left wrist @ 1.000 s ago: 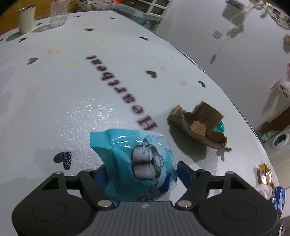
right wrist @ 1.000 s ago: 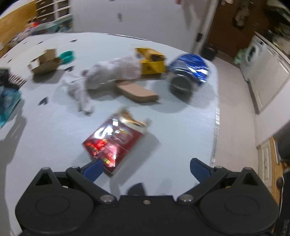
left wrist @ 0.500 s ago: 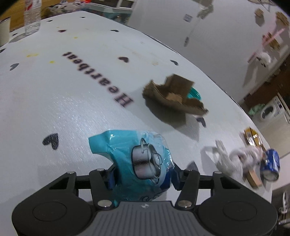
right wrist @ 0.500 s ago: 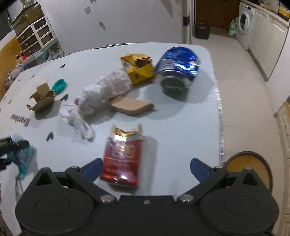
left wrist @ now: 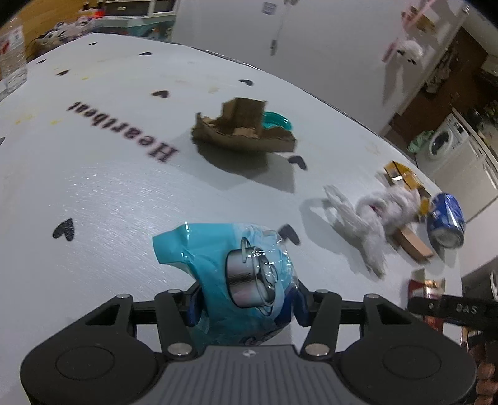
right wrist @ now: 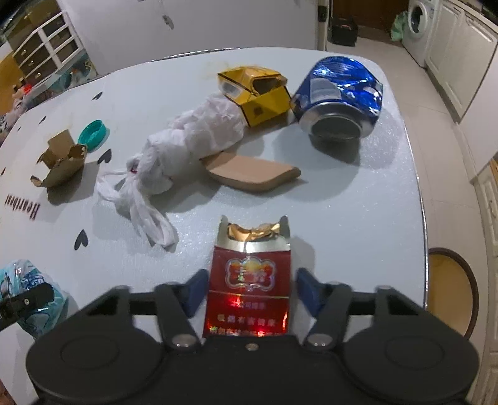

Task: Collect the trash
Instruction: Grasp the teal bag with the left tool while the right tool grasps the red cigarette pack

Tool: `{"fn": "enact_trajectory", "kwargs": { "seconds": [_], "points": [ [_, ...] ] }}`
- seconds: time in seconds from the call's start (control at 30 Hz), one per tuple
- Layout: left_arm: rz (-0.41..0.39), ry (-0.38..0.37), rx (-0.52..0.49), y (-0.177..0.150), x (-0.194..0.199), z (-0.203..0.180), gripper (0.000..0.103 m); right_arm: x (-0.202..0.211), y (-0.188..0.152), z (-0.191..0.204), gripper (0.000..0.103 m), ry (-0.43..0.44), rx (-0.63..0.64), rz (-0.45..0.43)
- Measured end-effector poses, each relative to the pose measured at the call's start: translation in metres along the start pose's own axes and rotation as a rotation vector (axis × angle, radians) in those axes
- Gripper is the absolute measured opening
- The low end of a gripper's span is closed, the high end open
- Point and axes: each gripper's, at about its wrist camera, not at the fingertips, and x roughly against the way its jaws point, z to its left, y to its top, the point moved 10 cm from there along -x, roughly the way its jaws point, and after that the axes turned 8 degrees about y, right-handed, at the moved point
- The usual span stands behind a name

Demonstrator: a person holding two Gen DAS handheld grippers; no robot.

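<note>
**Two grippers on litter at a cluttered table**

A pale grey table [right wrist: 358,199] printed with small black hearts and the word "Heartbeat" stands in a kitchen, with a washing machine [right wrist: 418,18] in the far corner.

The left gripper [left wrist: 246,307] has its jaws pressed in on a crumpled teal plastic packet [left wrist: 246,274] showing a cooking pot; most of the packet bulges out ahead of the jaws. The right gripper [right wrist: 249,289] has its jaws spread to either side of a torn red cigarette pack [right wrist: 250,280]. The pack lies flat between them, its ripped foil top pointing away, and a narrow gap shows on each side, so it does not look pinched yet.

By this view the job is at an early stage: one piece is held, one is about to be taken, nothing visibly binned. Still lying ahead of the right jaws are a crushed blue can [right wrist: 339,93], a yellow carton [right wrist: 258,93], a knotted white plastic bag [right wrist: 186,140] and a flat piece of brown card [right wrist: 252,171]. Further off to the left are a torn cardboard scrap [right wrist: 60,162] and a teal lid [right wrist: 93,135].

No bin can be identified; a round yellow object [right wrist: 448,296] below the table edge is too cut off to name. The left view is motion-blurred, and the packet's lower end is hidden behind the gripper body.
</note>
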Motion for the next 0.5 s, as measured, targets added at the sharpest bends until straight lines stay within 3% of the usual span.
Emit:
{"fn": "enact_trajectory", "kwargs": {
  "seconds": [0.5],
  "points": [
    [-0.019, -0.011, -0.117, -0.01, 0.033, -0.032, 0.054, 0.03, -0.02, 0.012, 0.052, 0.034, 0.144, -0.029]
  ]
}}
